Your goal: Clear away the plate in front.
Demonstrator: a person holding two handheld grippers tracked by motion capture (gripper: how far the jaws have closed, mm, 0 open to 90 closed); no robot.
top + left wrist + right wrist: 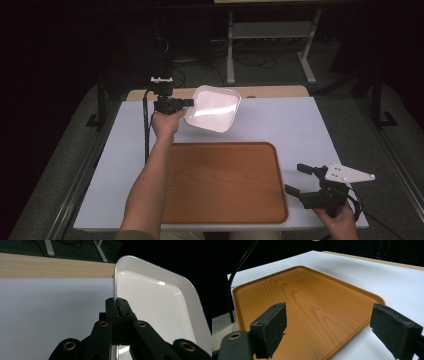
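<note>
High view: the left gripper (186, 103), upper centre-left of the frame, is clamped on the left rim of a white square plastic plate with rounded corners (214, 108). The plate is held tilted above the white table top (295, 125), clear of it. The brown wood-grain rectangular tray (225, 182) lies directly below the plate in the frame, in the lower centre, long axis running left to right. The right gripper (296, 179) rests at lower right, just beside the tray's right edge, jaws apart and holding nothing.

Left gripper view: the 2 black jaws meet on the plate's thin rim (115, 290) at centre frame; the plate's hollow opens to the right.

Right gripper view: the 2 jaws stand wide apart at lower left and lower right, with the bare tray (307, 307) between and beyond them.

Judgement: the plate appears bound for the tray, so the move turns on drawing the left hand toward the lower frame; the left gripper alone bears the load.
</note>
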